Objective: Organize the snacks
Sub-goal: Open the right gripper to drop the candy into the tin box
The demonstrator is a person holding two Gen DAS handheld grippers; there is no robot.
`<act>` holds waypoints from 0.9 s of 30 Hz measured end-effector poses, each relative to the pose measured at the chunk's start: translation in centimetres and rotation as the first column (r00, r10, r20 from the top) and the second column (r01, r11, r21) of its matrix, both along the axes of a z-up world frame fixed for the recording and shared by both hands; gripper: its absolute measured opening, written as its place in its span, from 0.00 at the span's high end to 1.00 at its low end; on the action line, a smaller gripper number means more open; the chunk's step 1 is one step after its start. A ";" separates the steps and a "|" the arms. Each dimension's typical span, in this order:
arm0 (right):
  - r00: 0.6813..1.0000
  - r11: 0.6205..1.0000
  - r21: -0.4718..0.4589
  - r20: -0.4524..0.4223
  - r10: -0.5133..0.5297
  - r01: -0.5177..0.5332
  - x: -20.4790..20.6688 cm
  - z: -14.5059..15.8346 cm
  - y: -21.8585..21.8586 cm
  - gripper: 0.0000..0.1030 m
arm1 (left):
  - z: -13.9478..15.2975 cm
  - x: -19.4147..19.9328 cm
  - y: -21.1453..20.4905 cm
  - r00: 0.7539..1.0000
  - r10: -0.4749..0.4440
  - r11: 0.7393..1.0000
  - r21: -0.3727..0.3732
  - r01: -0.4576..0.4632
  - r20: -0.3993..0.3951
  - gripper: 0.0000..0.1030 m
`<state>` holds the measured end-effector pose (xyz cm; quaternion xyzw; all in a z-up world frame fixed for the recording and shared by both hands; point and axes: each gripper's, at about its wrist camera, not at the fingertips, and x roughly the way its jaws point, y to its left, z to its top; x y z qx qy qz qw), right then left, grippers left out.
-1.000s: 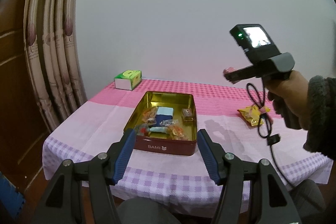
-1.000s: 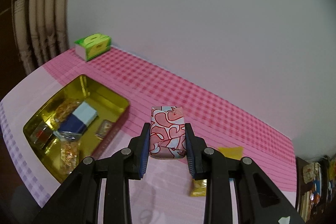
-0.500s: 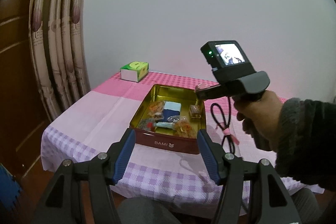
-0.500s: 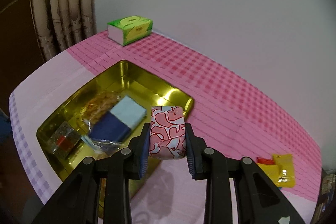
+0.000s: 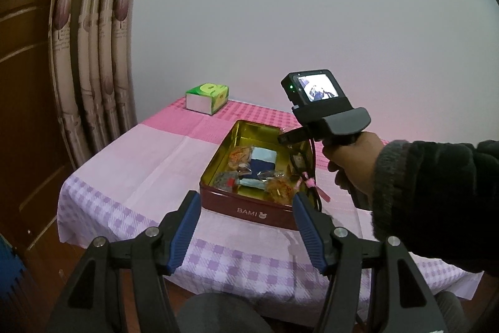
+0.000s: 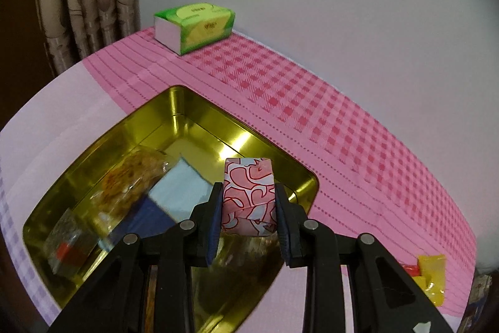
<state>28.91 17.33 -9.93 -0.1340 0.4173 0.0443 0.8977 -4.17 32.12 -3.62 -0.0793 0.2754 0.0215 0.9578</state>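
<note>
Right gripper jaws clamp one pink snack above tin; left gripper jaws apart, empty; roughly six snacks inside.

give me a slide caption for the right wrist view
Right gripper fingers clamp a pink-and-white patterned wrapped snack above the gold-lined rectangular tin of snacks on a pink checked tablecloth.

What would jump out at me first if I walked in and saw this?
Probably the pink patterned snack packet pinched in the right tongs, held over the open gold-lined tin that already holds several wrapped snacks. The tin sits mid-table on a pink and lilac checked tablecloth. At the far corner by the curtain stands a green tissue pack, and a yellow packet lies off to the right.
</note>
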 end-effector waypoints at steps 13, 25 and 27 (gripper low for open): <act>0.999 1.000 0.017 -0.044 -0.023 0.024 2.7 -2.3 0.1 0.71 | -0.2 0.3 0.3 1.000 0.007 1.000 -0.027 -0.008 -0.021 0.40; 0.996 0.980 0.197 0.092 -0.017 -0.002 -2.5 2.9 -4.6 0.43 | -0.2 0.1 0.0 1.000 0.001 1.000 -0.015 -0.002 -0.021 0.40; 0.991 0.974 0.224 0.127 -0.048 0.019 -5.4 3.6 -7.7 0.38 | -0.2 0.1 -0.2 1.000 0.002 1.000 -0.005 -0.002 -0.019 0.40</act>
